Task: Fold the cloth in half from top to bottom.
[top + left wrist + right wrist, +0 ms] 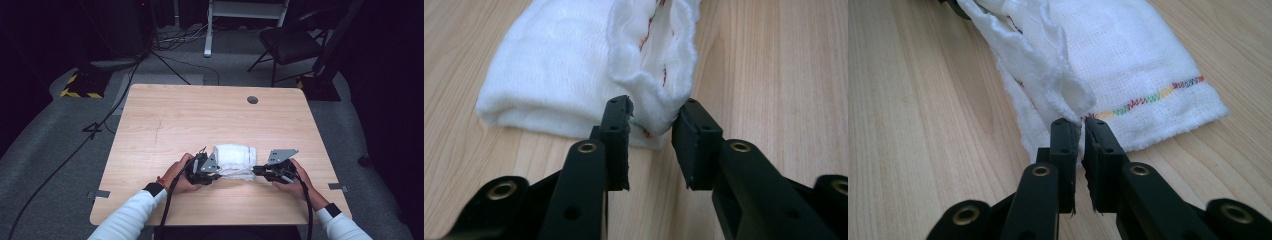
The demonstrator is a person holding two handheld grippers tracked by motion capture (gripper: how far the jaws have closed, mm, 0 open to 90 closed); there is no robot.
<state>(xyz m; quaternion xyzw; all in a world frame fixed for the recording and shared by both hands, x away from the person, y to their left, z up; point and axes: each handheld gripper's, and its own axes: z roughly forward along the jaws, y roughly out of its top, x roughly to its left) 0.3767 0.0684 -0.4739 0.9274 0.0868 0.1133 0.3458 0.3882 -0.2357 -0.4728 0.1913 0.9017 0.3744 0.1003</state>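
White folded cloth (235,161) lies on the table (175,120) near its front edge. We find the left gripper (651,120) parted, cloth fold loose between its jaws; the right gripper (1082,127) pinches a cloth edge.

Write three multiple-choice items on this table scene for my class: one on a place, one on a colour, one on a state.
1. Where does the cloth lie?
A. Between the two grippers
B. By the round hole
C. On the chair

2. What colour is the cloth?
A. Blue
B. White
C. Black

3. How do the left gripper fingers stand?
A. Apart, the cloth's edge between them
B. Pressed shut on a cup
C. Lifted high above the table

Key: 1 A, the high view shows a gripper at each end. 2 B, white with coloured stitching. 3 A, a gap shows on each side of the fold.
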